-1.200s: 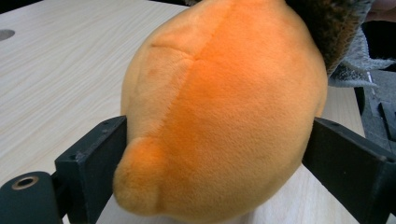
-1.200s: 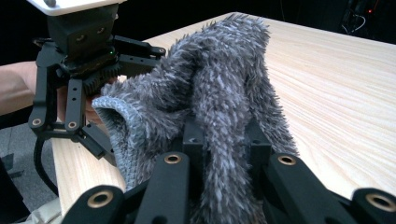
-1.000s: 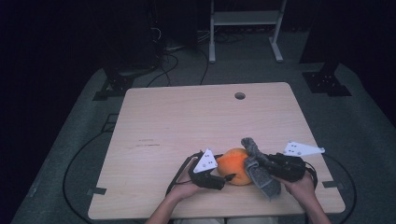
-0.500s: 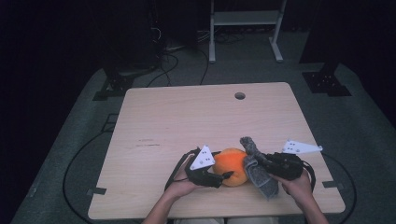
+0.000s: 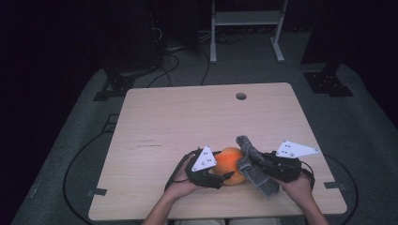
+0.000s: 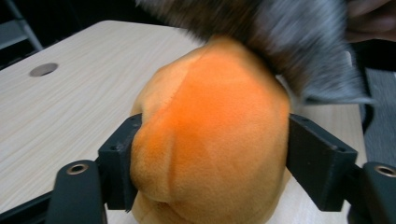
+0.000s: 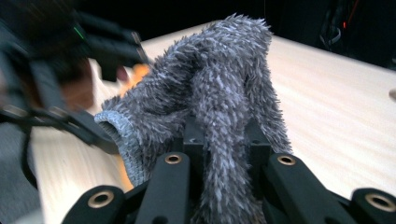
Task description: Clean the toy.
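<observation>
At the near edge of the wooden table (image 5: 187,122), a person works two hand-held grippers around a soft orange plush toy (image 5: 231,164). The left gripper (image 5: 224,176), held in the left hand (image 5: 180,187), has its jaws part-way open and pressed against either flank of the orange plush; in the left gripper view the black pads dent the fabric at about 9 and 3 o'clock of the toy (image 6: 210,149). Those jaws have just been opening a little, with the toy between them and the pads touching it.

The right gripper (image 5: 253,164), held in the right hand (image 5: 298,187), has its jaws closed tight on a shaggy grey fabric piece (image 5: 256,164). In the right gripper view the grey fabric (image 7: 215,116) is pinched between the two black jaws, rises above them and folds over, with a ribbed cuff-like edge hanging at about 9 o'clock.

Seen from above, the grey fabric lies at the toy's 3 o'clock side, touching it and draped partly over it; in the left gripper view it shows blurred at the toy's 1 o'clock. The toy sits on the table at roughly 6 o'clock from the table's centre, between the two hands. A round cable hole (image 5: 241,96) lies in the tabletop at 12 o'clock, near the far edge, well apart from the toy.
</observation>
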Demonstrator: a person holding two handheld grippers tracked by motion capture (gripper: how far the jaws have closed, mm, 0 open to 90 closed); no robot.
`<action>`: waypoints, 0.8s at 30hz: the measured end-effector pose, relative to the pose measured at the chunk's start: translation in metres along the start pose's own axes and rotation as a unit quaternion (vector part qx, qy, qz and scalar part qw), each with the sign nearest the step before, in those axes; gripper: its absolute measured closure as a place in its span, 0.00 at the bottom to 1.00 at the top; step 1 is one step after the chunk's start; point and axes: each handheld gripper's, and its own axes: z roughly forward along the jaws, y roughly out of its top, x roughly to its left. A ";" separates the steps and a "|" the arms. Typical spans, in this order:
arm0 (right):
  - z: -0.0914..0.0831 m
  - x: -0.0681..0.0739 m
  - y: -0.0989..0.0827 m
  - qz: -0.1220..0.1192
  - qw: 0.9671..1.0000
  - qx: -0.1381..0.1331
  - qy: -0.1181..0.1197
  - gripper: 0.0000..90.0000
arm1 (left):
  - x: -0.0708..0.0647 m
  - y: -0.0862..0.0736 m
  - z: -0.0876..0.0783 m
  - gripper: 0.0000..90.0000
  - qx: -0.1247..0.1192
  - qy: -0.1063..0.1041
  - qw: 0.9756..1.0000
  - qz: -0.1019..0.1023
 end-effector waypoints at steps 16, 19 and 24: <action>-0.006 -0.001 0.000 0.009 1.000 -0.007 -0.024 0.84 | 0.005 -0.005 0.006 0.35 -0.013 0.008 1.000 -0.025; -0.004 0.009 0.007 -0.001 1.000 -0.021 0.007 0.84 | 0.004 0.000 0.000 0.36 -0.014 -0.001 1.000 -0.023; 0.005 0.009 0.002 -0.024 1.000 0.002 -0.010 0.84 | 0.009 -0.008 0.000 0.36 -0.004 0.005 0.999 -0.031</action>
